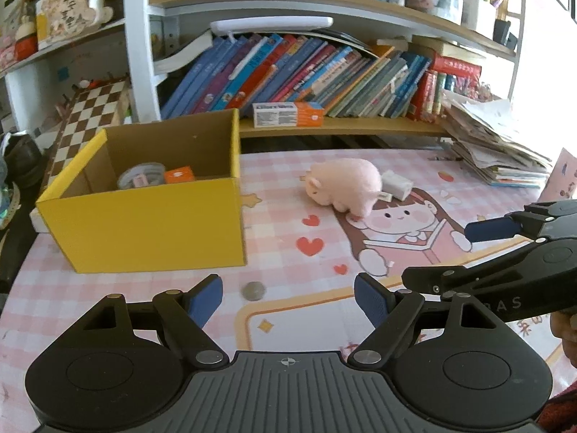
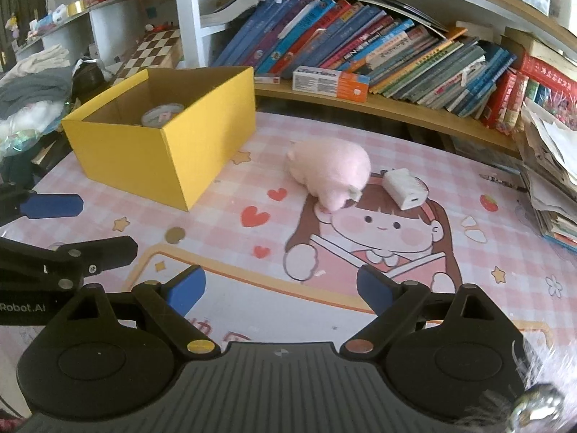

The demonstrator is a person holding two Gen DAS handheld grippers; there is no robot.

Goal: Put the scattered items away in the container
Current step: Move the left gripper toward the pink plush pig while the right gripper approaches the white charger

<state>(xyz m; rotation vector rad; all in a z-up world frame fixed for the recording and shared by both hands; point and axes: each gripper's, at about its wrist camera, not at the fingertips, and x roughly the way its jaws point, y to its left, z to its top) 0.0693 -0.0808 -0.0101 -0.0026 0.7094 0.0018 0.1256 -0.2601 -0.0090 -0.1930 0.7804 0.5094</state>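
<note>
Left wrist view: the left claw [image 1: 288,299] is hanging wide and empty over the worktop [image 1: 288,195], a coin [image 1: 254,291] lying just ahead. The yellow box [image 1: 151,231] is already holding a tape roll [image 1: 141,176] and an orange packet [image 1: 179,174].

Right wrist view: the right claw [image 2: 281,288] is gaping empty too, facing the pink plush pig [image 2: 330,171] beside the white charger [image 2: 405,187]. Collection looks midway; next comes lowering around one loose item.

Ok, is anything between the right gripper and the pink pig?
Nothing visible. The right gripper is open, with only bare mat between it and the plush pig. The white charger lies beside the pig, off to the right of that line.
</note>
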